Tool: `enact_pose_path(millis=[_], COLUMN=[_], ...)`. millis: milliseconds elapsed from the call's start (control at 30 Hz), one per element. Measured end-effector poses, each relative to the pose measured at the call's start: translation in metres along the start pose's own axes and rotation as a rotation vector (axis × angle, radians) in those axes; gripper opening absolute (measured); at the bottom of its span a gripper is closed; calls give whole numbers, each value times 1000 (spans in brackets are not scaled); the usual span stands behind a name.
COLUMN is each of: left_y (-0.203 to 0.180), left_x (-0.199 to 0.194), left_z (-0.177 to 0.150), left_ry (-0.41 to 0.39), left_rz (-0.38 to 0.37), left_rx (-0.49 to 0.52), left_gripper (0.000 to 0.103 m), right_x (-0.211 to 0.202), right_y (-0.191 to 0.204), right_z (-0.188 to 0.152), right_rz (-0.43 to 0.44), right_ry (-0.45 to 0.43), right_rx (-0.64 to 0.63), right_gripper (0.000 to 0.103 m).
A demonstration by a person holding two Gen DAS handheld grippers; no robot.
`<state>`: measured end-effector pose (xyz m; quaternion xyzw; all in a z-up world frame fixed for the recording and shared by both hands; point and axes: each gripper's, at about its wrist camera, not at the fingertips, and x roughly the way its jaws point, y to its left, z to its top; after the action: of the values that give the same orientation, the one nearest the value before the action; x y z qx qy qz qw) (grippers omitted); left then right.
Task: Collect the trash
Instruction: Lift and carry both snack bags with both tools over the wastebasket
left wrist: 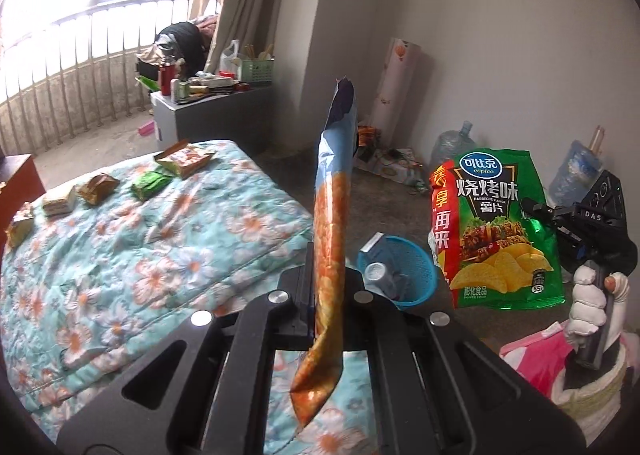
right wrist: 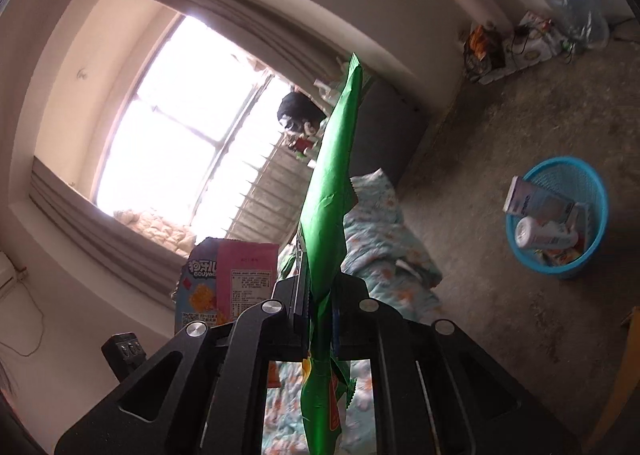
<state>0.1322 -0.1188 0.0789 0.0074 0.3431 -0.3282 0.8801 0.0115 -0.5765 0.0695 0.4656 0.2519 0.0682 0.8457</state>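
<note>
- Jaws of both grippers are pressed tight, each pinching a snack bag edge-on.
- Left gripper point(left wrist: 326, 295) clamps an orange-and-blue snack bag point(left wrist: 332, 215) near its lower third; the long axis runs toward 12 o'clock in the left wrist view, torn top uppermost, bottom corner hanging below the jaws.
- Right gripper point(right wrist: 320, 307) clamps a green chip bag point(right wrist: 328, 191); in its own view the bag is a thin blade pointing to 12, slightly toward 1. From the left wrist view its printed face shows: green, red side band, chips and grilled meat pictured, held up at 3 o'clock, with the gloved hand point(left wrist: 588, 303) on the grip below it.
- Blue mesh bin point(right wrist: 560, 215) stands on the concrete floor, at 2 to 3 o'clock from the right jaws and well apart; in the left wrist view it sits just past the left jaws at about 1 o'clock. It already holds a carton and a white bottle.
- Judgement: the left bag looks nearer the bin; either bag needs carrying over the rim, then release.
- Floral quilt point(left wrist: 120, 255) lies below both grippers; more small wrappers point(left wrist: 148, 185) remain in a row on it, at 10 to 11 o'clock.
</note>
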Motion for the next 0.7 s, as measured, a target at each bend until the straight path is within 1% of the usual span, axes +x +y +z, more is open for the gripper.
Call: enact_pose_path(millis=[67,133,200,267,367,433,533,633,700], left_y=[-13,-28,-42,-54,-68,-71,-70,-66,-63], left_x=[21,41,61,79,103,118,138,156,167], left_z=[11,17,22,24,24,23,23,24,26], left_ry=[25,44,69,95,128,155,187,214,227], left_rz=[-67,-105,-145,-179,-196,-203,-193,-179,-165], left_rx=[2,17,25,27,43,45,51,46,44], left_gripper=[2,2,2,2,2,2,2,2,2], right_x=[-21,-35,-40,-35,-7,19,70,121,155], right_y=[-7,-18,-32,-49,-71,-87,-109,-134,-155], right_z=[12,22,28,32,33,34,35,34,33], right_rz=[-101,-201,-297,-385,-521,-599,-724,-829,-885], right_ry=[-76,-133,-168,-177,-166,-138,-97,-52,-25], right_rx=[-28,-45,-53,-60,-116,-159,-253,-335,-365], right_gripper=[8,8,8,8,8,8,8,8,9])
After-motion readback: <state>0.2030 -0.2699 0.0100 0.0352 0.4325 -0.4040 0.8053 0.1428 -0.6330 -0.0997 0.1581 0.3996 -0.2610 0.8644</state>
